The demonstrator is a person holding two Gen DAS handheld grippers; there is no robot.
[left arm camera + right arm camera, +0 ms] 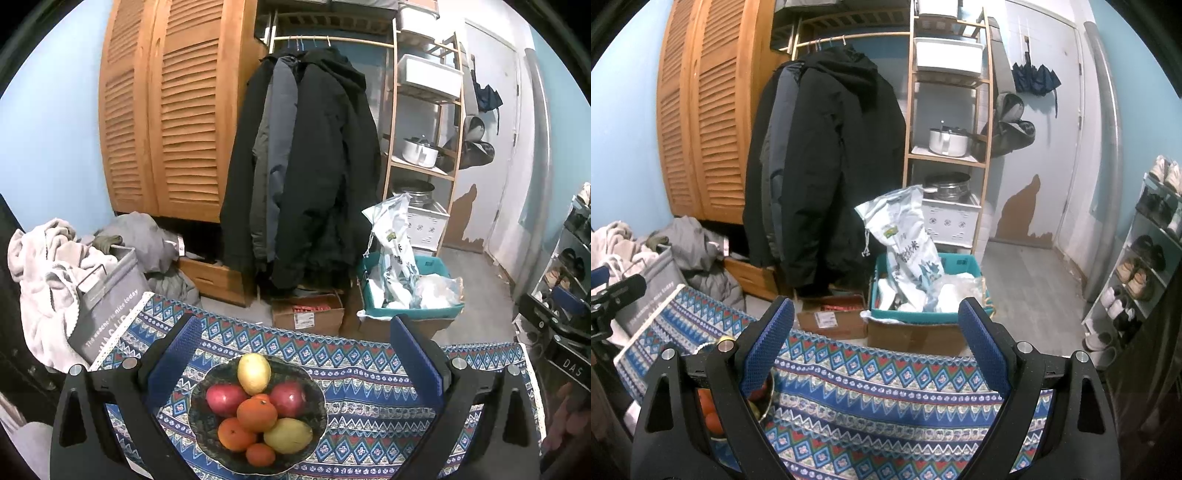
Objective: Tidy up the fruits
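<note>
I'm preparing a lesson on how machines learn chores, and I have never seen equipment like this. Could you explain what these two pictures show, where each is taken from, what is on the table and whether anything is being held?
There is no robot here: a person holds a two-finger gripper in each hand, and each carries a wide-angle camera looking along its fingers. One picture comes from the left gripper, the other from the right gripper. Both stand open and hold nothing. Below them is a table with a patterned blue cloth. On it sits a dark bowl holding two red apples, three oranges and two yellow-green fruits. In the right view the bowl peeks out at the left, behind a finger.
</note>
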